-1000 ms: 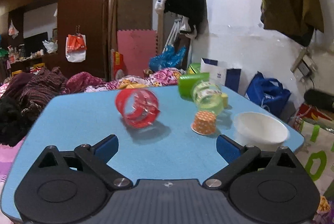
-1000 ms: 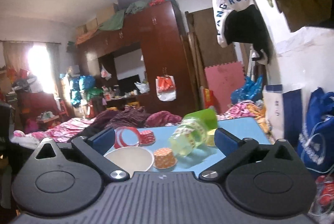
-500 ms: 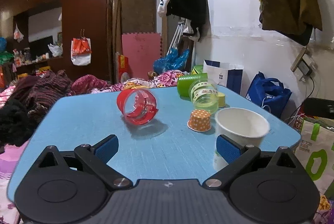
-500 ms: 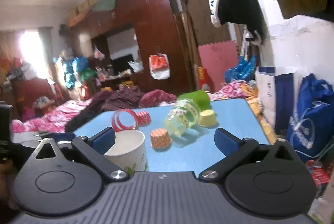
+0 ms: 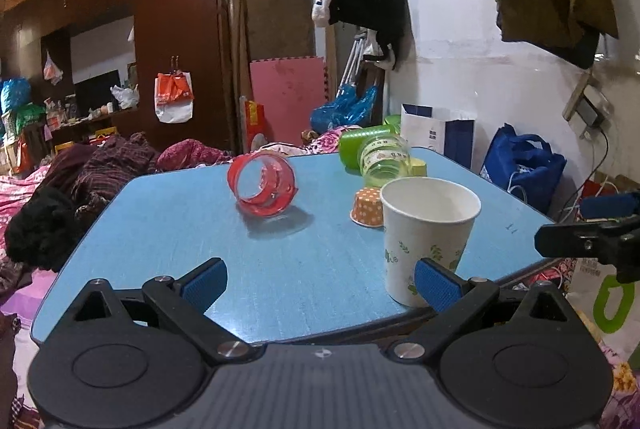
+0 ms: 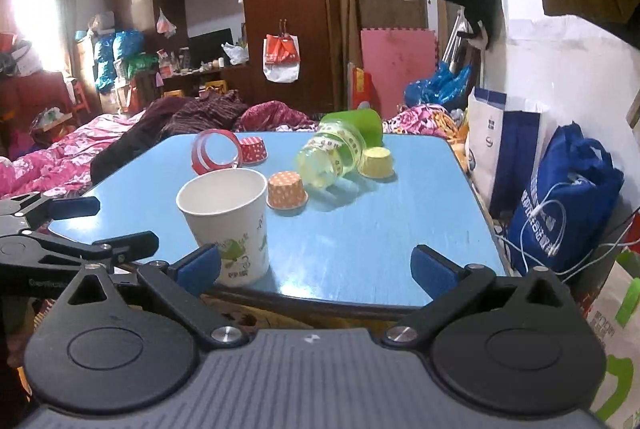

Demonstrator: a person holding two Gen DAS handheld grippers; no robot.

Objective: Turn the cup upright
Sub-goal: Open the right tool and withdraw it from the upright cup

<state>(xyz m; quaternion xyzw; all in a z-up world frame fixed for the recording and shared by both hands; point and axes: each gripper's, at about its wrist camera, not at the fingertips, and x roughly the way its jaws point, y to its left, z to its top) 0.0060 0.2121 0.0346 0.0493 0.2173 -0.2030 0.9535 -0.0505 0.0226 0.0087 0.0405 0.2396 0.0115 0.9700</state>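
Note:
A white paper cup point(image 5: 428, 229) with a green leaf print stands upright, mouth up, near the front edge of the blue table point(image 5: 192, 229). It also shows in the right wrist view point(image 6: 228, 221). My left gripper point(image 5: 318, 279) is open and empty, just short of the table edge, with the cup by its right fingertip. My right gripper point(image 6: 316, 265) is open and empty, with the cup by its left fingertip. Each gripper shows at the edge of the other's view.
A red ring-shaped holder point(image 5: 262, 185), an orange dotted cupcake liner point(image 5: 366, 209), a yellow-green jar on its side point(image 5: 384, 159), a green cup point(image 6: 360, 125), a yellow liner point(image 6: 376, 161) and a red liner point(image 6: 252, 149) lie on the table. Bags stand to the right.
Both grippers have drawn back from the table and lowered. The white cup now appears larger and fully upright near the front edge, outside both grippers.

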